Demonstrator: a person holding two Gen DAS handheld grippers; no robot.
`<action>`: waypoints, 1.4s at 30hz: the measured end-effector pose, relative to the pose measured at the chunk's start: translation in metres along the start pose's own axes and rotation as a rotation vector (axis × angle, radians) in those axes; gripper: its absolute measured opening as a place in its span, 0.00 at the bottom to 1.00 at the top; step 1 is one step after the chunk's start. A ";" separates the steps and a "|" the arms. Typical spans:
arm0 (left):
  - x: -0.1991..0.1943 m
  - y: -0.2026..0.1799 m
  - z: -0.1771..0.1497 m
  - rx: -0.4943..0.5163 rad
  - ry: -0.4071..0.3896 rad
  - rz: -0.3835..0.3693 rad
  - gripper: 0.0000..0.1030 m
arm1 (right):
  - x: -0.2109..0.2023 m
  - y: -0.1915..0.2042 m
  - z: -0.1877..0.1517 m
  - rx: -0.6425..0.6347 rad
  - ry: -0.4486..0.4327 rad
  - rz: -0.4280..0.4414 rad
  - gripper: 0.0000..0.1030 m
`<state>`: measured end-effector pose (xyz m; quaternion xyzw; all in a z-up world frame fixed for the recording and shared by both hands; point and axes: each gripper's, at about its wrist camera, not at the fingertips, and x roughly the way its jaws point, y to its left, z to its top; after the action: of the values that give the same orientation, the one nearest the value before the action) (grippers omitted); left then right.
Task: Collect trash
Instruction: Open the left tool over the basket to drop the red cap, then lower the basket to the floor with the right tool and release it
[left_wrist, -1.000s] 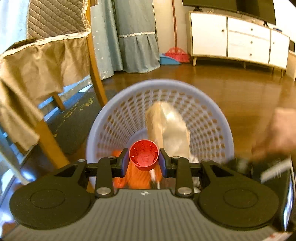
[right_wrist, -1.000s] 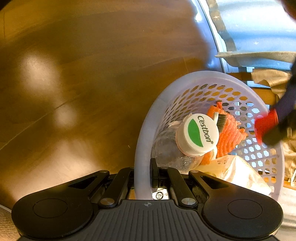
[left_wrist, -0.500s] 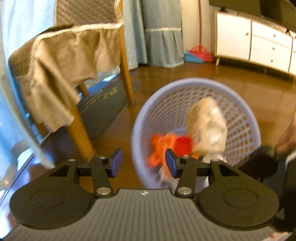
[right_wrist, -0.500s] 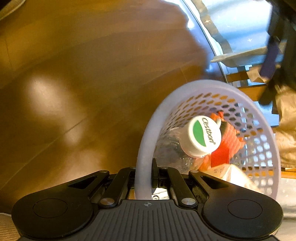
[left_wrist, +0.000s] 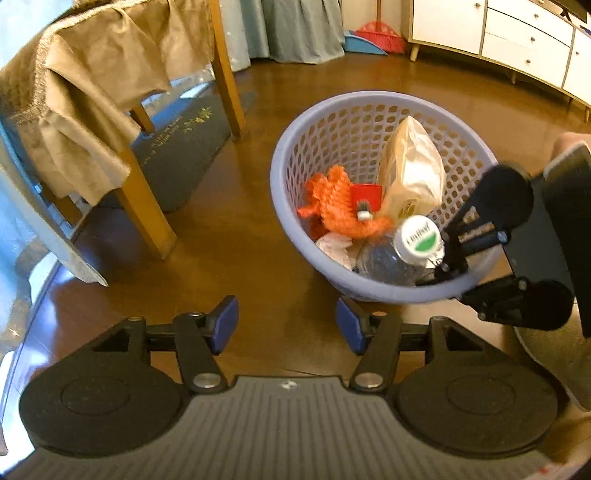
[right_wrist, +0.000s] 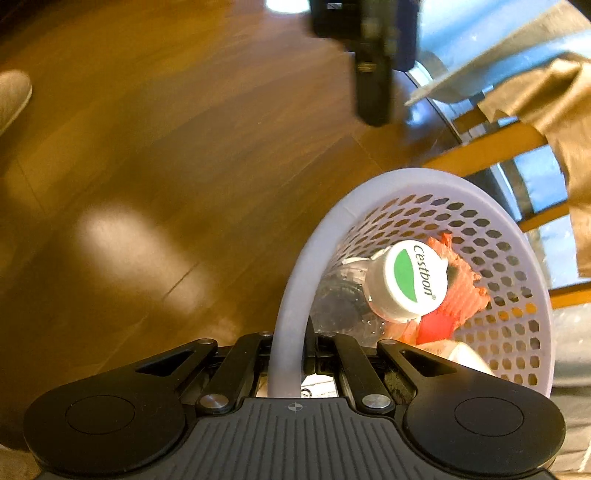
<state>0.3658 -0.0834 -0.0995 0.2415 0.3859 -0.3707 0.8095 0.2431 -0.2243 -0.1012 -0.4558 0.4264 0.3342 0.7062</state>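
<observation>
The main risk is with the basket (left_wrist: 369, 107): the right gripper (right_wrist: 288, 350) holds it only by a thin part of the rim, and the load inside is not balanced. If the hand turns or swings, the basket may tilt around this one point and the tall beige bag (left_wrist: 412, 171) or the plastic bottle (left_wrist: 391, 258) could slide out. The bottle leans just against the rim near the grip, so it would probably go first. A second risk is that the rim slips out of the fingers, since smooth plastic gives little friction.

The right fingers are closed on the basket rim, one inside the wall and one outside; in the right wrist view the rim rises from 6 o'clock and the bottle cap (right_wrist: 408, 280) is at about 2 o'clock from the grip.

The left gripper (left_wrist: 286, 326) is wide open and holds nothing. Below it there is only the wooden floor (left_wrist: 240, 236). The basket is at about 1 o'clock from the left fingers, near but apart. Inside it, the small red cap (left_wrist: 365, 195) lies beside the orange mesh (left_wrist: 338, 206), between the mesh and the beige bag.
</observation>
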 end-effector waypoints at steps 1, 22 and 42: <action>0.001 0.000 0.000 -0.008 0.003 -0.005 0.53 | -0.001 -0.005 0.000 0.028 -0.002 0.016 0.00; 0.008 -0.029 0.026 0.017 0.031 -0.038 0.63 | -0.018 -0.049 -0.032 0.257 -0.044 0.092 0.36; -0.026 -0.041 0.042 -0.083 0.025 -0.020 0.82 | -0.085 -0.091 -0.060 0.436 -0.107 0.172 0.53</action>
<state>0.3413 -0.1257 -0.0579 0.2086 0.4135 -0.3594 0.8102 0.2682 -0.3198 -0.0045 -0.2360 0.4877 0.3169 0.7785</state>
